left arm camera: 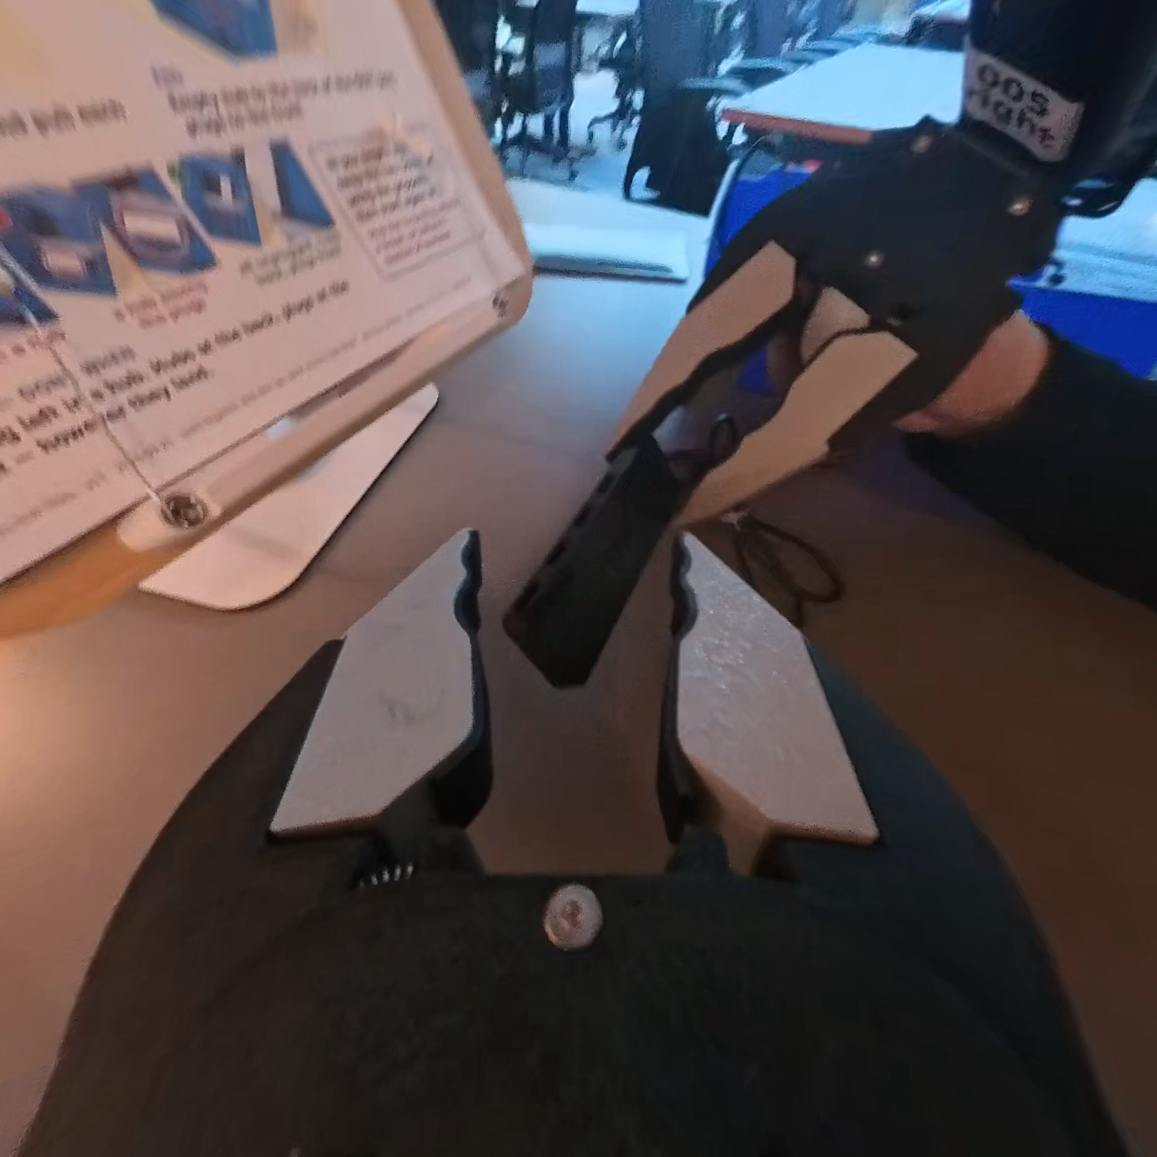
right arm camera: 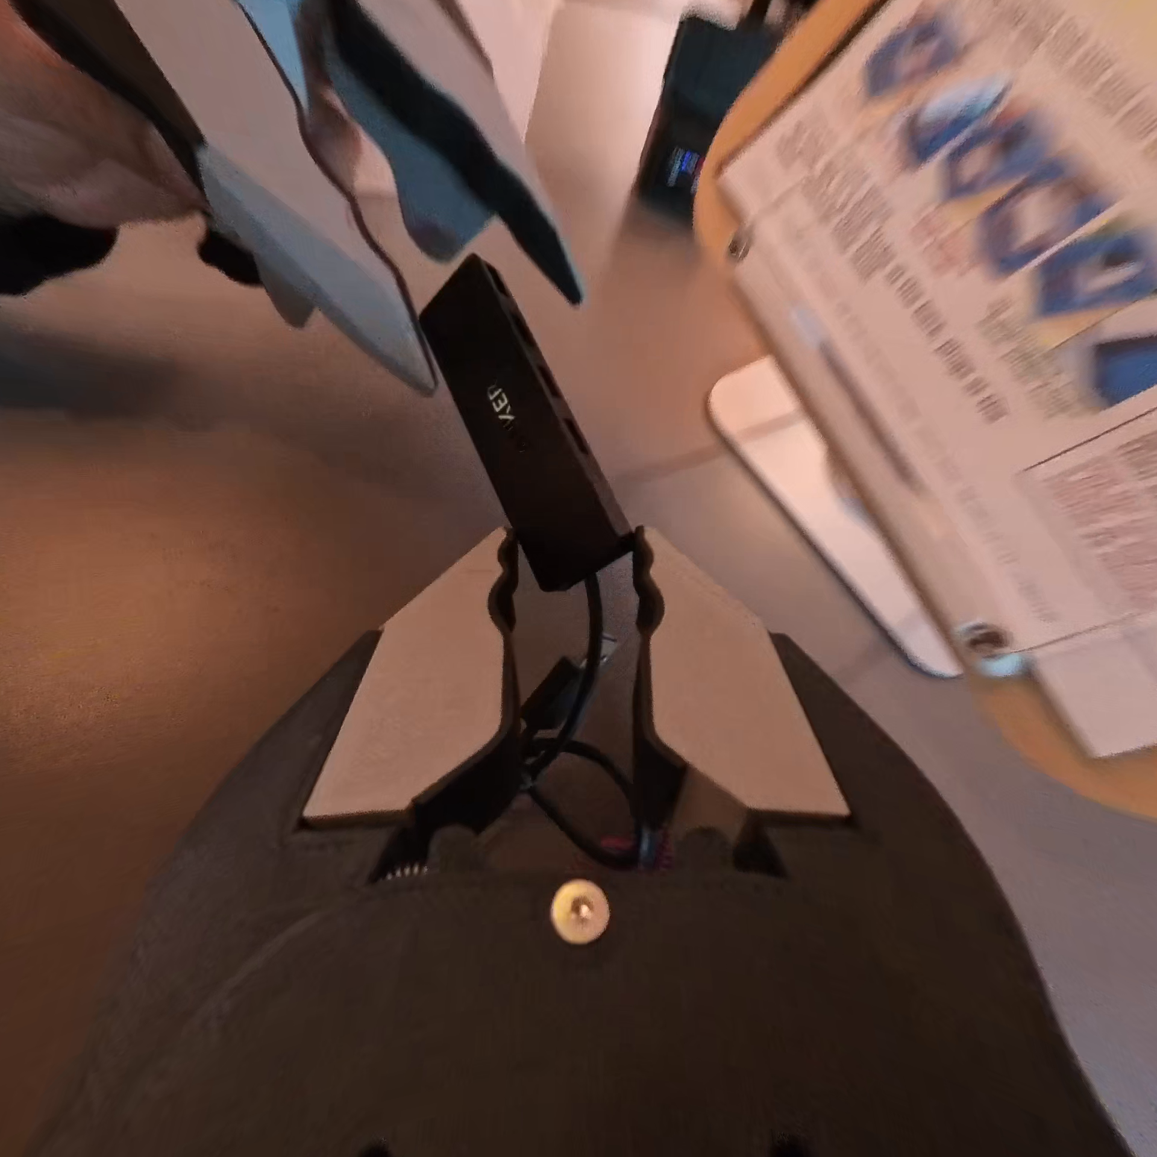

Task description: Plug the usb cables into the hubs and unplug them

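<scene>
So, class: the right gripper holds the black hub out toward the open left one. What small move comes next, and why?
Probably ease the left gripper forward and shut it on the hub's free end. Its fingers stand open with the hub tip between them, while the right gripper clamps only the cable end.

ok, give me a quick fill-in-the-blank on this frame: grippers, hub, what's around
The black USB hub is gripped at its cable end by the ____ gripper.
The left gripper is ____, with the hub's free end between its fingers.
The hub is held above the ____, not resting on it.
The instruction sheet stands on a ____ base.

Missing words: right; open; table; white
</scene>
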Action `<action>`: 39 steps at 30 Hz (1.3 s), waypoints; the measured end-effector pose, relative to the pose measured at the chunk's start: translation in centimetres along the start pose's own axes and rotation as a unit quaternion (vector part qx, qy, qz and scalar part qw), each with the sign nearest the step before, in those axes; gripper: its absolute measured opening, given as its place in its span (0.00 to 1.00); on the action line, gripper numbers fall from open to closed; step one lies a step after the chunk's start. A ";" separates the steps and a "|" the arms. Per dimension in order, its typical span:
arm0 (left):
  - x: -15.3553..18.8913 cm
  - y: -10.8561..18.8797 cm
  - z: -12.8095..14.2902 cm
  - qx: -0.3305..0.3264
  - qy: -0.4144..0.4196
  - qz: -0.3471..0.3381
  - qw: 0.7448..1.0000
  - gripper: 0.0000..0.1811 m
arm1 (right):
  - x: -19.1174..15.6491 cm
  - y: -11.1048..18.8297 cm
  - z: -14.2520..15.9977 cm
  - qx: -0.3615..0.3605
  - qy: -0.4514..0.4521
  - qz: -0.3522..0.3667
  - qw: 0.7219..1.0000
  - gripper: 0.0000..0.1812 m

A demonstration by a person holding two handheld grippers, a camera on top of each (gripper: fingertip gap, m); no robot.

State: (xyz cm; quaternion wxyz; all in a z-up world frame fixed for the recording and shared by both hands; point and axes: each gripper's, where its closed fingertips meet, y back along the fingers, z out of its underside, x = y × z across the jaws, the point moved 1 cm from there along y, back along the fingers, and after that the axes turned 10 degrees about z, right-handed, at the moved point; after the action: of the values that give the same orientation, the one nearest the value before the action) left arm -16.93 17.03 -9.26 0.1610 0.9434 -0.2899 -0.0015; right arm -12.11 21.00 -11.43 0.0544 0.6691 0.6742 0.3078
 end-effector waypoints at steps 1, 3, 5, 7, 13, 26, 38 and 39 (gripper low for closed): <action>0.3 0.2 -0.3 0.006 -0.012 0.006 1.000 0.34 | 0.3 0.9 -0.9 0.032 0.014 0.013 0.999 0.19; 0.6 0.3 -0.3 0.002 -0.031 0.006 1.000 0.37 | 0.4 2.6 -2.3 0.091 0.051 0.032 0.994 0.19; 2.1 0.1 -1.1 0.024 -0.046 0.043 0.998 0.32 | 0.1 3.5 -2.8 0.120 0.080 0.037 0.989 0.19; 4.5 0.0 -1.8 0.045 -0.058 0.103 0.992 0.18 | 0.0 3.7 -2.8 0.124 0.096 0.041 0.987 0.19; 4.3 -0.3 -1.2 -0.001 -0.168 0.031 0.985 0.04 | 0.3 3.5 -2.3 0.114 0.116 0.066 0.984 0.11; 6.6 0.2 -2.1 0.030 -0.327 0.027 0.944 0.04 | -1.0 4.9 -2.2 0.138 0.068 -0.026 0.988 0.06; 4.1 -0.6 -1.7 -0.022 -0.329 -0.076 0.941 0.05 | 1.4 3.1 -1.0 0.080 0.016 0.030 0.996 0.16; 3.5 -0.5 -1.6 -0.028 -0.326 -0.089 0.941 0.05 | 2.0 3.0 -0.7 0.071 0.000 0.038 0.997 0.17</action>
State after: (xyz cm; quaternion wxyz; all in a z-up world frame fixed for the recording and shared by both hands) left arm -13.58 16.02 -7.62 0.0837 0.9083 -0.2415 -0.3311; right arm -10.06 22.39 -8.71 -0.0048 0.6964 0.6687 0.2605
